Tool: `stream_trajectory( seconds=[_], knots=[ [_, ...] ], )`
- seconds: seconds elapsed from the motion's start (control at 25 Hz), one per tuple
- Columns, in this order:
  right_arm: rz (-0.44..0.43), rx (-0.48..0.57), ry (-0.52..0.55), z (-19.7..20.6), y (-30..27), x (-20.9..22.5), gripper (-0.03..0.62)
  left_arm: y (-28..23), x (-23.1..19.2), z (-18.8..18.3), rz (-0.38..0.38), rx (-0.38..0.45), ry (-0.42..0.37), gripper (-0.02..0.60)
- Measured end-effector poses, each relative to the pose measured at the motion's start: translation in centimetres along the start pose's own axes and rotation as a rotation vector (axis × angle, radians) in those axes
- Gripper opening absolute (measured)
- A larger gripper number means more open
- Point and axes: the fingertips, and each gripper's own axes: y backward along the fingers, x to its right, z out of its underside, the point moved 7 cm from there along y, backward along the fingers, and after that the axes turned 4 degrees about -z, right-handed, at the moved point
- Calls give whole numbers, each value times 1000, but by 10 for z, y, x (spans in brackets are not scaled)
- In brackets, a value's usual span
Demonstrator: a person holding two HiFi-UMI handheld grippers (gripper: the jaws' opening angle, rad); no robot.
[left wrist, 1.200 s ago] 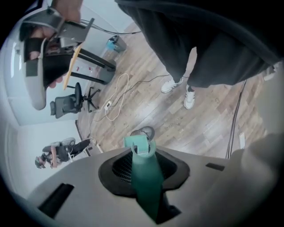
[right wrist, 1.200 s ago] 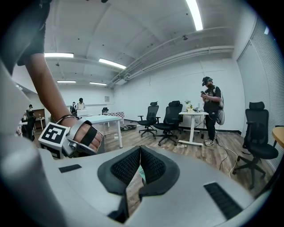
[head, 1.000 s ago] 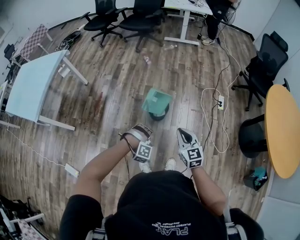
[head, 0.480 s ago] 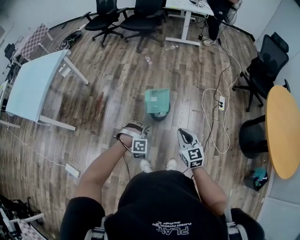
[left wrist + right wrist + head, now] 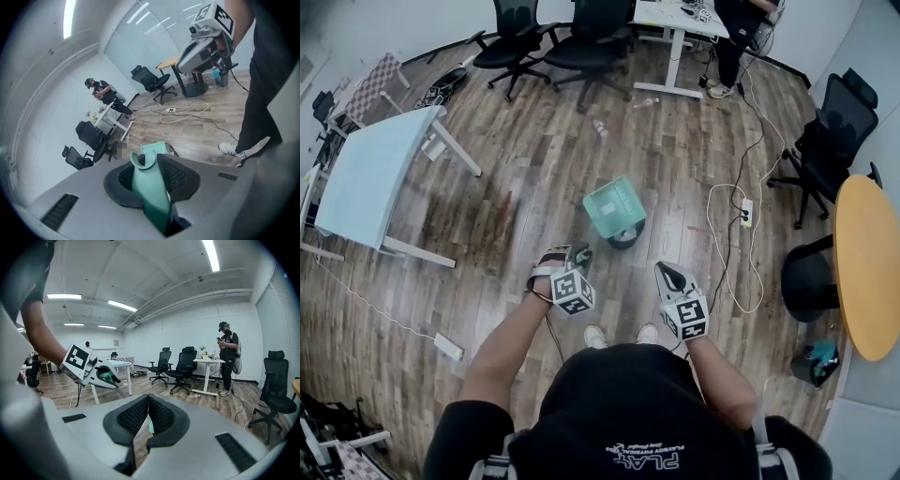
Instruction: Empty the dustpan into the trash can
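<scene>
two grippers are hovering near the trash can [image 5: 628, 236]. the left gripper [image 5: 574, 255] is clamping the green dustpan [image 5: 614, 203] by its handle [image 5: 151, 192], the pan tilting above the can. only the left gripper view is showing that grip. the right gripper [image 5: 668, 273] is keeping its jaws together, empty.

The dustpan [image 5: 614, 202] is teal, the floor [image 5: 534, 169] brown wood-grain, the round table [image 5: 867, 272] orange.

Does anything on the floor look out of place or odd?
Yes. A white cable loops loosely over the wooden floor from a power strip, right of the trash can. It looks like a trip risk.
</scene>
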Motion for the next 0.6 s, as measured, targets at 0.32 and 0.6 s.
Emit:
stream_trajectory(
  seconds=[0.32, 0.6],
  knots=[
    [-19, -3, 7, -1, -12, -7, 25, 7, -19, 16, 21, 23, 380, 92],
    [-25, -8, 12, -3, -17, -12, 25, 26, -32, 28, -47, 61, 643, 92]
  ],
)
